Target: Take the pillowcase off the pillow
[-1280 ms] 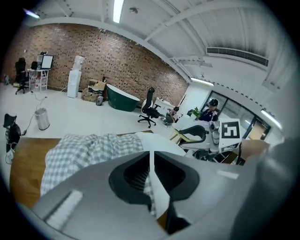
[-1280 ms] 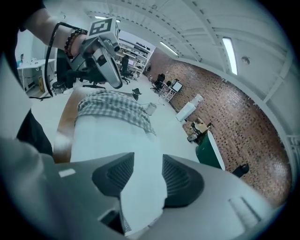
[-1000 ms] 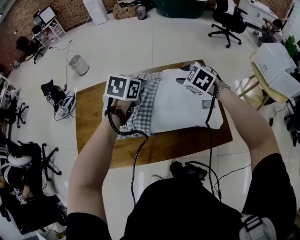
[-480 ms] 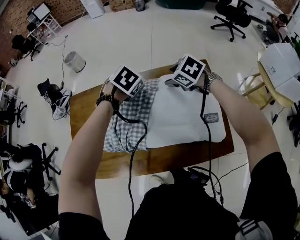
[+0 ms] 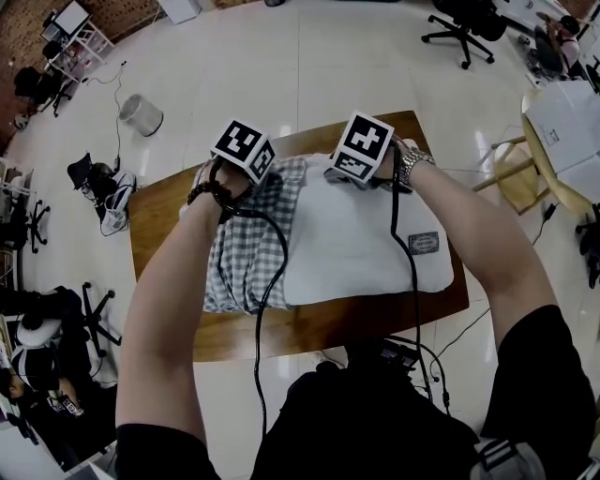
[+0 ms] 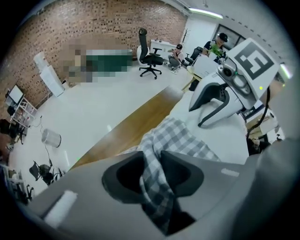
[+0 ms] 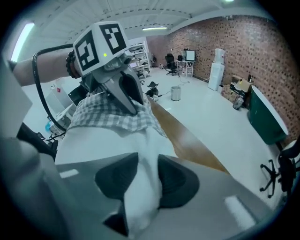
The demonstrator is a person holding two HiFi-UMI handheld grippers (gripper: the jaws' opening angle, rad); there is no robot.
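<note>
1. Nearest the camera, a person's two bare arms reach forward over a wooden table [image 5: 164, 225] toward a white pillow [image 5: 366, 234] lying flat on it.
2. A checked pillowcase [image 5: 246, 253] covers only the pillow's left end, bunched and wrinkled. The rest of the pillow is bare, with a small label [image 5: 424, 243] near its right end. The pillowcase looks mostly off but not yet free.
3. A black cable [image 5: 285, 255] from the left hand trails across the pillowcase and off the pillow's near side.
4. At the left part of the pillow's far edge is the left gripper [image 6: 151, 159]. Its jaws have just been closing and now clamp a raised fold of pillowcase that runs between them.
5. Just right of it, on the same far edge, is the right gripper [image 7: 147, 161]. Its jaws have also just been closing and now pinch a ridge of the pillow's white fabric.
6. Beyond the pillow is pale floor, with a bin [image 5: 141, 114] far off to its left and an office chair [image 5: 459, 19] far behind its right end.
7. Risks from here:
   - Both grips are narrow pinches on the far edge. A pull to the left could slip the fold out of the left jaws.
   - The same pull could tug the white fabric out of the right jaws, so the pillow would slide along with the pillowcase.
   - The pillow's near side is unheld, so the pillowcase may skew and jam there.
   - The cable could catch the cloth.
   - It cannot be told whether the left jaws also caught pillow fabric under the fold. If they did, pulling would drag the pillow too.
</note>
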